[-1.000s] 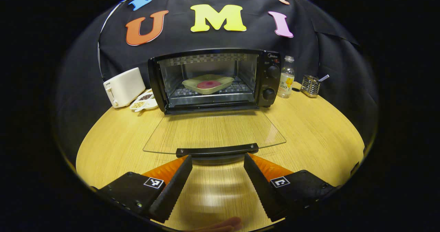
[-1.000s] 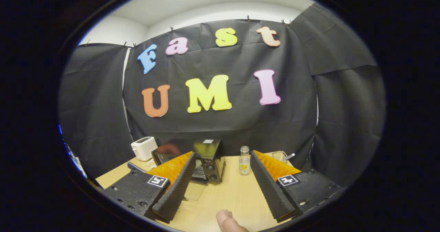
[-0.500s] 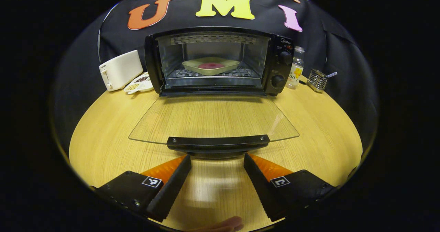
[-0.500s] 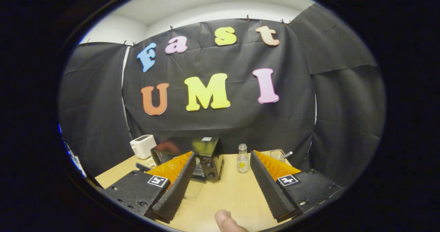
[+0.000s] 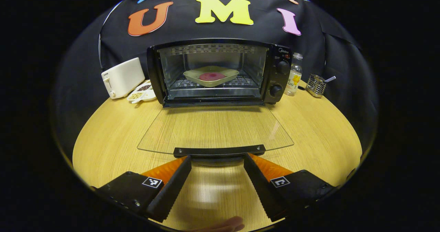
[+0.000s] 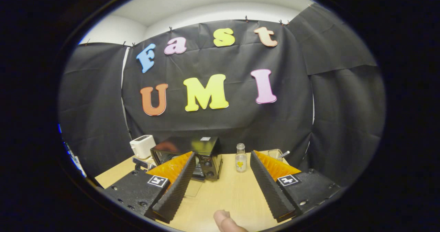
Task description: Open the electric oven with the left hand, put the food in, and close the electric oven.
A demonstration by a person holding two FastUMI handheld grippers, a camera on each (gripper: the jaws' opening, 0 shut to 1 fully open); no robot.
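Observation:
In the left gripper view the black electric oven [image 5: 220,72] stands open at the back of the table. Its glass door [image 5: 215,129] lies folded down flat toward me. A pale dish [image 5: 210,76] holding a round red piece of food [image 5: 212,76] rests on the rack inside. My left gripper [image 5: 217,163] is open, its fingertips just below and either side of the door's black handle [image 5: 219,151], not pressing it. In the right gripper view my right gripper [image 6: 221,163] is open and held high, far back from the oven [image 6: 196,154].
A white toaster [image 5: 122,77] and a small dish of grains [image 5: 141,94] stand left of the oven. A bottle [image 5: 294,79] and a wire holder [image 5: 316,85] stand to its right. A thumb [image 6: 225,221] shows at the bottom of the right gripper view.
The left gripper dipped toward the door handle and rose slightly again; the door stayed flat and open. The right gripper drifted a little, staying open.

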